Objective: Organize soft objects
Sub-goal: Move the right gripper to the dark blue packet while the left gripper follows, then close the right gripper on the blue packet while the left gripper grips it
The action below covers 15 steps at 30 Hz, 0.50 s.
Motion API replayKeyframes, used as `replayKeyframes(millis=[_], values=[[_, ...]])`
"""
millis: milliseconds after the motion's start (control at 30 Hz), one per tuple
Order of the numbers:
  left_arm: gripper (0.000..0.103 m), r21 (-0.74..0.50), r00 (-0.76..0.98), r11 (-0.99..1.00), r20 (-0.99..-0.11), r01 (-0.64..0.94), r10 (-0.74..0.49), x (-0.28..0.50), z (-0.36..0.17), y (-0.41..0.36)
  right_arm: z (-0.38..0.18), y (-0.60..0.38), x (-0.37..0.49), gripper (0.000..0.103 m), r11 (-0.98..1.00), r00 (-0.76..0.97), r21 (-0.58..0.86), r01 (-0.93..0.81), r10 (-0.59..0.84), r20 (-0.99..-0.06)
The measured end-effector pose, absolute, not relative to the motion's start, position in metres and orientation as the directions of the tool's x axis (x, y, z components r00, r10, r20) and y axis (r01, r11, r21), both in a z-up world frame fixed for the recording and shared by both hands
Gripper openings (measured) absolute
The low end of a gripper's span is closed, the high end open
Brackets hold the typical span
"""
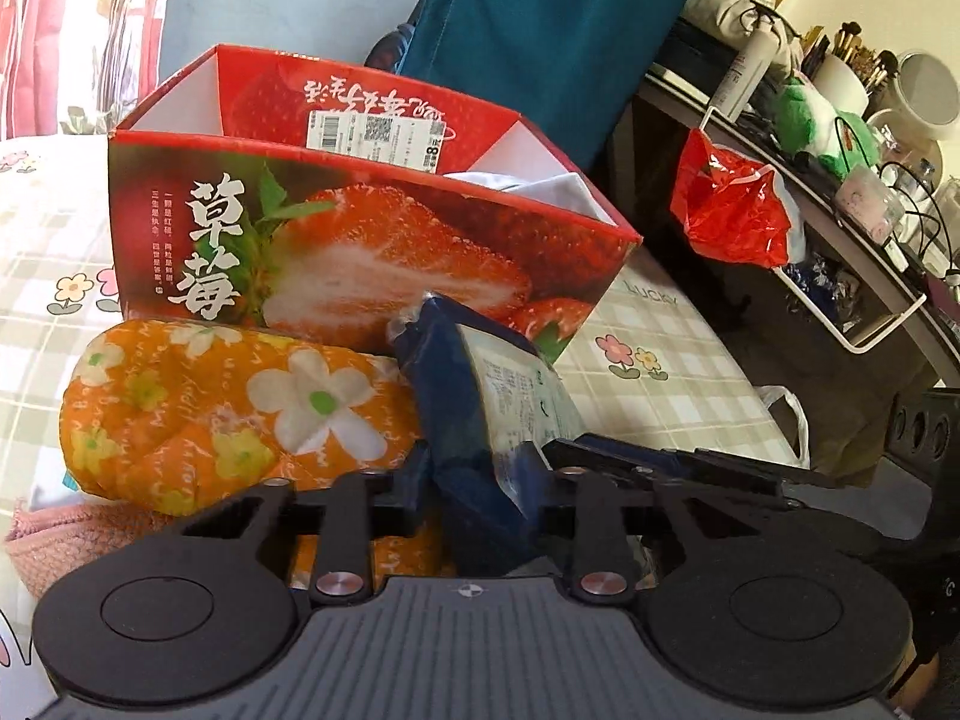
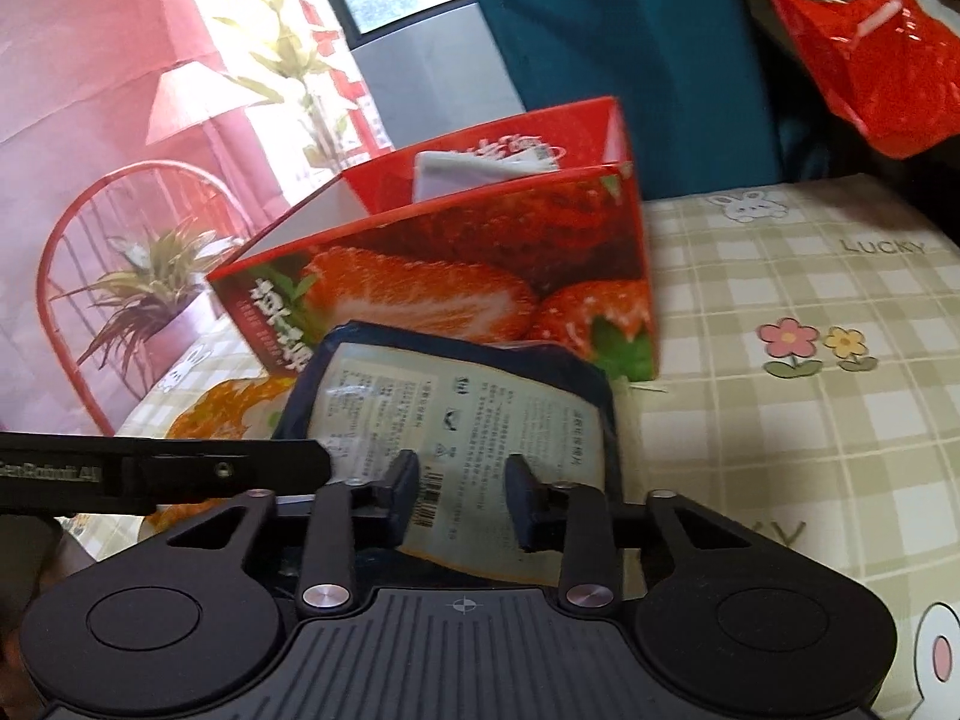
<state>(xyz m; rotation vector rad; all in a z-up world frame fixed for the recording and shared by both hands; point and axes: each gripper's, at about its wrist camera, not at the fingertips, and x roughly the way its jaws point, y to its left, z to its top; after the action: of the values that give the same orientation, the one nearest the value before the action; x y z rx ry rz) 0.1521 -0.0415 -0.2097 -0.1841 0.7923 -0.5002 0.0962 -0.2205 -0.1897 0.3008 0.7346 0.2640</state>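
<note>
On the bed, a checked pale-green sheet (image 2: 780, 276) printed with little flowers and rabbits covers the whole work surface, and beyond its edge a cluttered dark desk (image 1: 840, 228) runs along the wall, a crinkled red plastic bag (image 1: 729, 210) hanging off a white rack at its side. A teal curtain (image 1: 540, 30) drops behind the bed.

Left gripper (image 1: 480, 474) now: its fingers are squeezed in on the near end of the blue packet (image 1: 480, 396), and the glossy film buckles between them. Right gripper (image 2: 462, 492) sits on the same packet, seen there as a blue-edged pouch with a pale printed label (image 2: 456, 414); its two fingers stand on either side of the label with a modest gap, but whether the pads actually press the pouch I cannot tell.

That packet leans just in front of the strawberry box (image 1: 372, 252), an open red cardboard carton with a glossy fruit photo and white inner walls; white folded fabric (image 1: 540, 186) shows inside at the right end. Beside the packet, touching it on the left, lies the orange cushion (image 1: 228, 408), plump and quilted, covered in white and yellow flowers. A pink knitted cloth (image 1: 78, 540) peeks out under the cushion's near corner.
</note>
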Motion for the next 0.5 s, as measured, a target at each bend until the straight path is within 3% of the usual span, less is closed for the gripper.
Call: replayKeyframes(millis=[33, 133, 500], values=[[0.019, -0.340, 0.599, 0.867, -0.628, 0.363, -0.497, 0.151, -0.209, -0.041, -0.190, -0.220, 0.096, 0.028, 0.926, 0.711, 0.355, -0.130, 0.337, -0.617], [0.015, -0.343, 0.617, 0.863, -0.604, 0.370, -0.505, 0.146, -0.205, -0.039, -0.189, -0.222, 0.096, 0.029, 0.921, 0.713, 0.372, -0.117, 0.338, -0.614], [0.014, -0.340, 0.681, 0.889, -0.574, 0.307, -0.455, 0.126, -0.188, 0.002, -0.178, -0.224, 0.093, 0.044, 0.902, 0.728, 0.412, -0.128, 0.367, -0.579]])
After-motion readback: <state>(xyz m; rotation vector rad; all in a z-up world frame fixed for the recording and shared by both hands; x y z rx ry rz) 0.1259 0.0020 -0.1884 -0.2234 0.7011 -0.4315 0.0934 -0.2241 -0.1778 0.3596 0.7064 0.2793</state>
